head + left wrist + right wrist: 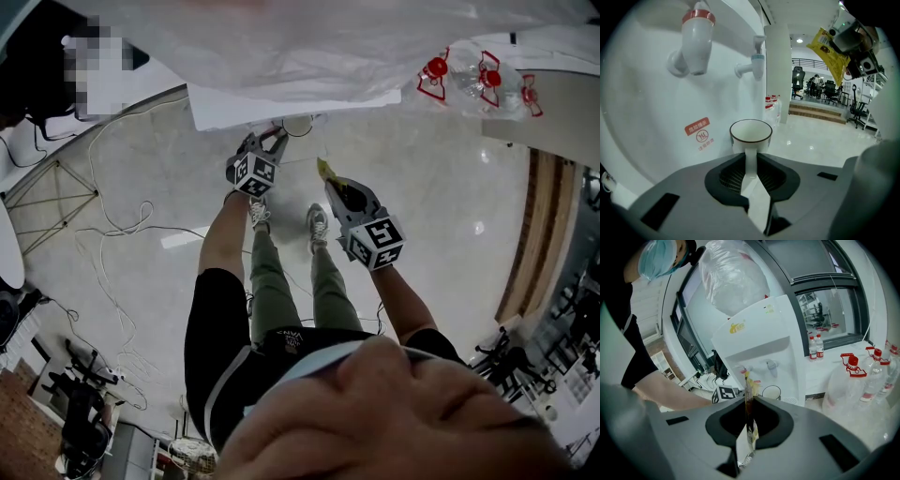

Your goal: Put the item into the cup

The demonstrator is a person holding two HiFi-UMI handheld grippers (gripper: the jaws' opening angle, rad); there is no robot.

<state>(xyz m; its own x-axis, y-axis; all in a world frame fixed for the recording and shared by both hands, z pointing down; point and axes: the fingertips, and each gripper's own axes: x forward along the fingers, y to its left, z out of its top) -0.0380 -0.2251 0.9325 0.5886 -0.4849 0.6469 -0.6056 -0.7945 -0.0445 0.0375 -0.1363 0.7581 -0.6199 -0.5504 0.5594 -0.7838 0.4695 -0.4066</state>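
Note:
A white paper cup with a dark rim stands in front of the white water dispenser, below its red tap and blue tap. My left gripper is shut on the cup's near wall. In the head view that gripper reaches the cup at the dispenser's front. My right gripper is shut on a yellow sachet held upright, apart from the cup and to its right. From the left gripper view the sachet hangs high at the right.
A large clear water container sits on top of the dispenser. Several clear bottles with red caps stand on a white counter at the right. Cables and chair bases lie on the glossy floor behind the person's legs.

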